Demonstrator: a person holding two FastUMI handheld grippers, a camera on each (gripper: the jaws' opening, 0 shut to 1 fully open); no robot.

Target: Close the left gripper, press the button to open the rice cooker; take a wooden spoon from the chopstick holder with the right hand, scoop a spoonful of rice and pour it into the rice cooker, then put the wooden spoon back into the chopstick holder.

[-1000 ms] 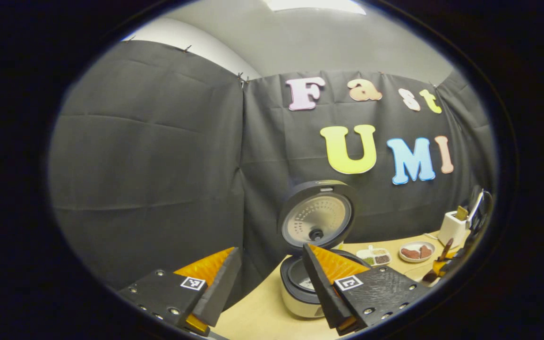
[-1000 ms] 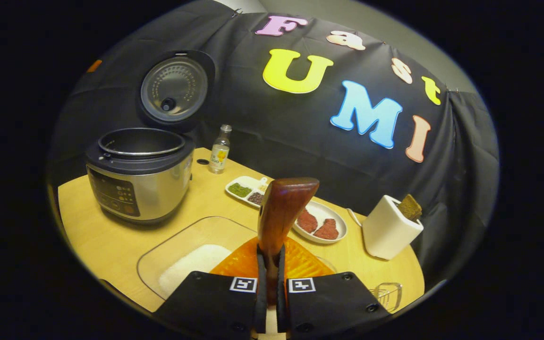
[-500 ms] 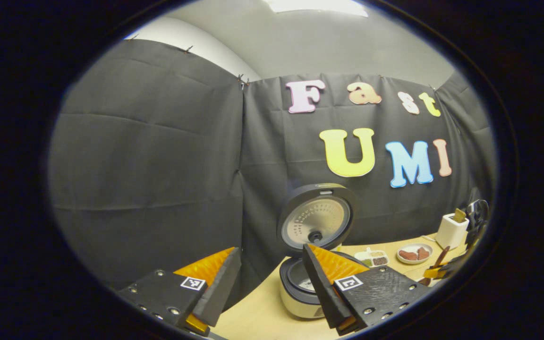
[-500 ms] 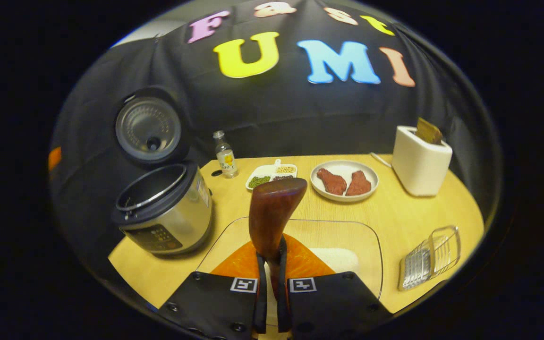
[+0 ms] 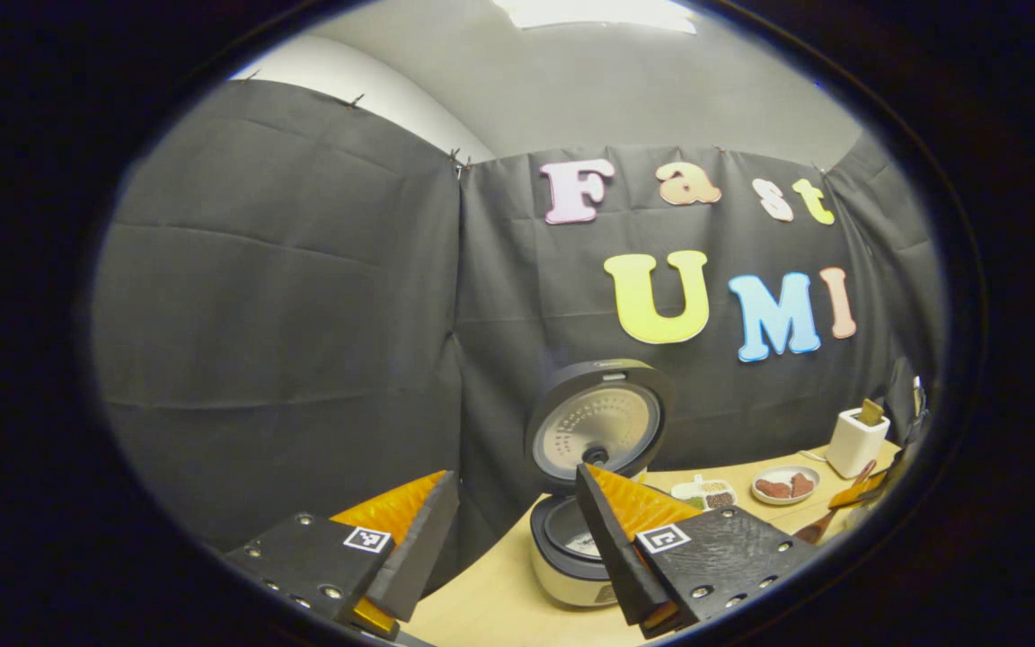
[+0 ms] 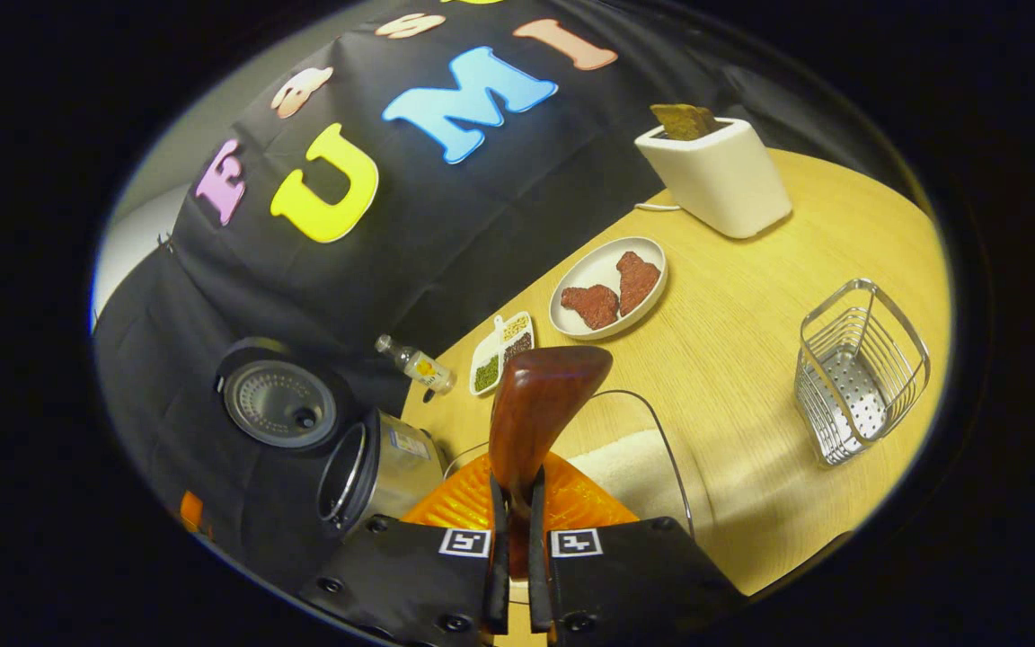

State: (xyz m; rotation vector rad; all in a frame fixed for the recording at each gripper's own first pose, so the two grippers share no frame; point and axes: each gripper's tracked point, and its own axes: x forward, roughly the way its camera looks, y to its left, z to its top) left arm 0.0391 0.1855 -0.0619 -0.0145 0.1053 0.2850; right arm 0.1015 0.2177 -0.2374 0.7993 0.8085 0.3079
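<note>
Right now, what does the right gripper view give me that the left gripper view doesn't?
Right gripper view adds: the right claw shut on the wooden spoon, the wire chopstick holder, the glass tray of rice, and a small bottle.

Left gripper view adds: the left claw, open and empty, and a ceiling light.

Both share: the rice cooker with its lid up, the toaster, the plate of meat and the divided dish on the table.

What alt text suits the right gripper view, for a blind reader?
The right gripper clamps a reddish-brown wooden spoon above a clear glass tray of white rice on the light wooden table, beside the open silver rice cooker.
</note>
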